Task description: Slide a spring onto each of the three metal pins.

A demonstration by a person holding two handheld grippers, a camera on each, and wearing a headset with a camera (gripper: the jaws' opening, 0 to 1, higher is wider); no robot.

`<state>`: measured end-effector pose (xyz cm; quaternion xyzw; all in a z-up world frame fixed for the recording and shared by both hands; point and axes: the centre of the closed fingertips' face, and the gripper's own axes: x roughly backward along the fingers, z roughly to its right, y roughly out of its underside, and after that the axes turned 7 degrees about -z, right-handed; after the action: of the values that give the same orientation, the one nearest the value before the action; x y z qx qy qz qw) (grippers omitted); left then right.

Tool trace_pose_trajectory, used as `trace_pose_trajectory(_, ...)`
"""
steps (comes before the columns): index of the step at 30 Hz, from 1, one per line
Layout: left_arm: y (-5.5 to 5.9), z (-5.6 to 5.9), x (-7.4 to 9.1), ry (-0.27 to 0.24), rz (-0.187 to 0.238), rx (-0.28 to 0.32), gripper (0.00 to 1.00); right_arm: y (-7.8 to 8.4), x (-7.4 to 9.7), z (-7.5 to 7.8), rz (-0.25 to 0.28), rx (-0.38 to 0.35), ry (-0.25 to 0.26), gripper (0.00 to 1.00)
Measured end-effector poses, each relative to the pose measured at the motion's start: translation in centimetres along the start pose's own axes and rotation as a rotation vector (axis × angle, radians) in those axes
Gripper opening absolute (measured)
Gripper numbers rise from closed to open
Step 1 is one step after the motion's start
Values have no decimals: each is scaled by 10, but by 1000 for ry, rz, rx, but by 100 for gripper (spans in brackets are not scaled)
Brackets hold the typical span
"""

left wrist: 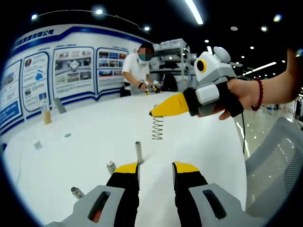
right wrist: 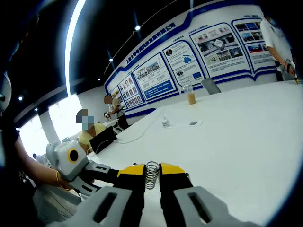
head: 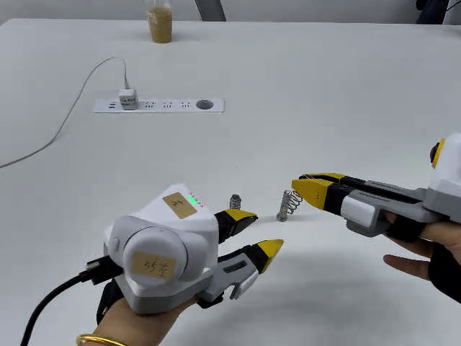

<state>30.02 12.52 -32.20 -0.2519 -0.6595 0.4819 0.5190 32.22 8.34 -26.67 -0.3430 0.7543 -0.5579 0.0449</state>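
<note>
Bare table (head: 324, 108) open from 12 to 2 o'clock; power strip (head: 158, 105), cable (head: 65, 119) at 11; pin (head: 235, 202) stands centre.

On the white table (head: 346, 86), a grey upright metal pin (head: 235, 202) stands just beyond the left yellow-tipped claw (head: 261, 231). To the pin's right, a coiled steel wire spring (head: 290, 205) leans, its top end between the jaws of the right yellow-tipped claw (head: 301, 184). Well behind them lies a white power strip (head: 158, 105), and behind that, at the table's far edge, a clear plastic cup (head: 160, 21).
</note>
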Motion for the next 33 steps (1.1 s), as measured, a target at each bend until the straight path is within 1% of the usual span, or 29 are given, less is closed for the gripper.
trace_pose_trajectory(2,3,-1,2,-5,-5,11,29,-1,0,4,-1,13,19,12)
trace_pose_trajectory(3,5,-2,3,-1,-9,27,30,0,-1,7,-7,32,34,12)
trace_pose_trajectory(4,7,-3,3,-4,-15,38,31,0,-1,8,-13,63,41,12)
trace_pose_trajectory(6,10,-4,6,-13,-24,40,33,1,-3,10,-29,122,64,12)
trace_pose_trajectory(9,15,-6,10,-22,-32,53,35,3,-7,13,-40,147,76,12)
trace_pose_trajectory(13,21,-10,16,-48,-49,64,38,5,-13,18,-57,210,101,12)
trace_pose_trajectory(15,23,-11,19,-53,-51,67,41,4,-16,20,-60,225,104,12)
trace_pose_trajectory(20,26,-15,27,-78,-53,67,43,1,-21,27,-61,251,123,12)
trace_pose_trajectory(27,30,-21,35,-113,-64,70,52,0,-29,37,-76,281,150,12)
trace_pose_trajectory(28,31,-22,37,-125,-69,78,53,0,-30,40,-78,285,159,12)
trace_pose_trajectory(31,32,-22,41,-125,-71,93,57,0,-33,44,-85,295,169,12)
trace_pose_trajectory(33,33,-23,43,-135,-74,94,59,1,-35,47,-87,295,175,12)
